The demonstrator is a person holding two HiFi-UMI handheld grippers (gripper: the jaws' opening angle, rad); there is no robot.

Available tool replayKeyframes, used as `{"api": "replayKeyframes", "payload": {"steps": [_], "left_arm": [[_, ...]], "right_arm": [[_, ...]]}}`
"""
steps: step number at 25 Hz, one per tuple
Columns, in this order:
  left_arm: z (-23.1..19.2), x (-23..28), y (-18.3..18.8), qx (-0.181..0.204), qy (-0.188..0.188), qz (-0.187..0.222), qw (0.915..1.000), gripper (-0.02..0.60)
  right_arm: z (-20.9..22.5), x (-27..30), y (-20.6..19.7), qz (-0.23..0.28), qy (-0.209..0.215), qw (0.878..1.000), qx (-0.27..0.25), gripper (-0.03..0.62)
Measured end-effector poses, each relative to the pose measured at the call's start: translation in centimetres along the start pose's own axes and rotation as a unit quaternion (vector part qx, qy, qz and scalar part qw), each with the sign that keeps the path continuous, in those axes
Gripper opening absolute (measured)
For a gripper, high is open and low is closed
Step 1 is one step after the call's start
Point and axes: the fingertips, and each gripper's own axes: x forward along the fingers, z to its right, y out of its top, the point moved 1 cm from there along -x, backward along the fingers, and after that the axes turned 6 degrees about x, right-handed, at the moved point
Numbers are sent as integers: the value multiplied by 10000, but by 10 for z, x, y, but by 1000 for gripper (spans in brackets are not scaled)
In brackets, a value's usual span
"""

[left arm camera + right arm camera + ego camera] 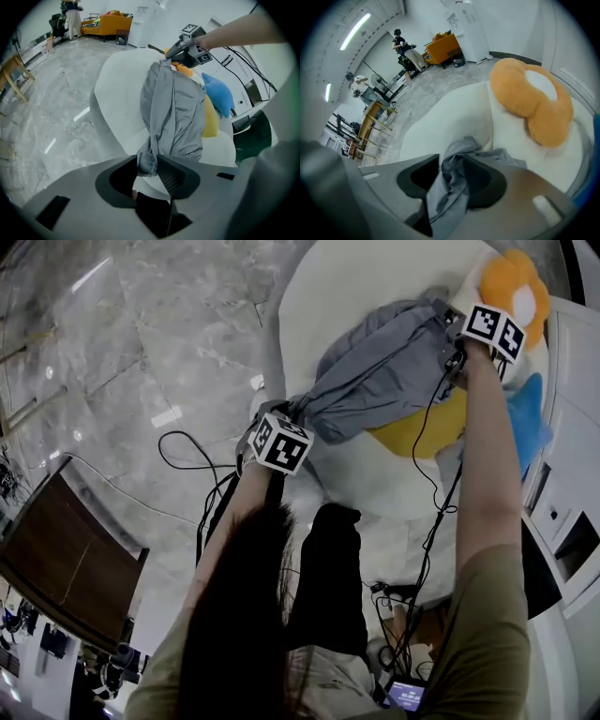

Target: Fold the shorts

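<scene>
Shorts (384, 381) span both grippers: the left gripper (151, 164) clamps one bunched end and the right gripper (452, 180) clamps the other, just above a white round seat (347, 296). They are probably being laid out. Next, lower and flatten them, then fold.

The left gripper (152, 164) pinches one bunched end of the grey shorts (176, 112), which stretch over a white cushion (117, 93) to the right gripper (168, 57) gripping the far end.

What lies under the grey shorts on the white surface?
A yellow cushion shows below the shorts, on the white surface. How far it extends beneath is covered.
</scene>
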Motion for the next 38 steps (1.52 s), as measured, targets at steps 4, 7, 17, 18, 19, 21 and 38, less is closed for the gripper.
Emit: {"api": "replayKeyframes", "payload": {"steps": [4,7,17,18,19,21,38], "left_arm": [[-7,-12,11,466,-112,65,9988,322],[-15,-40,25,1090,87,182,9938,374],[9,-106,42,3739,-21,220,9272,380],[14,-106,41,3895,-67,180,9208,380],[18,-105,41,4066,-117,129,9134,380],[25,-105,37,4404,-215,36,8975,380],[14,-54,16,5780,-496,-494,8130,379]], "right_arm": [[-11,-20,-3,98,254,9995,-147,339],[-24,-58,-3,486,468,9970,-387,414],[-59,-157,-212,-339,547,9771,-2028,414],[-61,-158,-236,-478,546,9762,-2044,414],[-65,-159,-257,-578,551,9755,-2049,414],[-75,-157,-293,-693,571,9743,-2067,414],[-107,-63,-388,-1110,-207,9451,-3068,408]]}}
